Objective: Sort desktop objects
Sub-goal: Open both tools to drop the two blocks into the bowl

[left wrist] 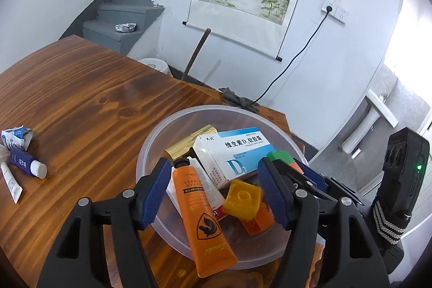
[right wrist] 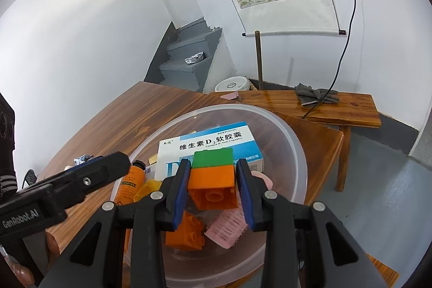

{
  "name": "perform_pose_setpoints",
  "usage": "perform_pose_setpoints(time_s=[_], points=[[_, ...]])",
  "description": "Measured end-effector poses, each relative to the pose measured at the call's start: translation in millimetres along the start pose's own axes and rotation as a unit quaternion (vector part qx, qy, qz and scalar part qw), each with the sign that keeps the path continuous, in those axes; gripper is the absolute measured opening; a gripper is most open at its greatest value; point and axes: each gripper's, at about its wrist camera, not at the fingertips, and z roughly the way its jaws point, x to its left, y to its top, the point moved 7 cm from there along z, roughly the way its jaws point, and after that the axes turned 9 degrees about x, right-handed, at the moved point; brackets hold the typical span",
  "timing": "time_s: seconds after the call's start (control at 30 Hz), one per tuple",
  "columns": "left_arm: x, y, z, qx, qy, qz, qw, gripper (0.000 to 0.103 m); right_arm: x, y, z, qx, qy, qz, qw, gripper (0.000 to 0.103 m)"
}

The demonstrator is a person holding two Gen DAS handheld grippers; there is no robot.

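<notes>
A clear plastic bowl (left wrist: 151,145) sits at the table's near right and holds a blue-white medicine box (left wrist: 232,150), an orange tube (left wrist: 199,212), a gold box (left wrist: 189,142), a yellow block (left wrist: 243,199) and orange bricks. My left gripper (left wrist: 216,193) is open over the bowl, its jaws on either side of the orange tube without touching it. My right gripper (right wrist: 213,180) is shut on a stacked green-and-orange brick (right wrist: 212,177) and holds it above the bowl (right wrist: 291,142). An orange brick (right wrist: 186,231) and a pink hair roller (right wrist: 226,228) lie below it.
On the wooden table (left wrist: 94,99) at the left lie a dark blue tube (left wrist: 27,162), a small white tube (left wrist: 10,182) and a torn blue-white wrapper (left wrist: 16,138). A wooden bench (right wrist: 337,107) with grey gloves (right wrist: 316,95) stands behind the table. The left gripper's arm (right wrist: 67,180) crosses the right view.
</notes>
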Motion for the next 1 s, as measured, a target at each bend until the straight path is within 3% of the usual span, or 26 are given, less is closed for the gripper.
perform_pose_setpoints(time_s=[1.0], points=[[73, -17, -20, -0.004, 0.092, -0.052, 0.9944, 0.07, 39, -1, -12, -0.02, -0.002, -0.019, 1.0, 0.039]])
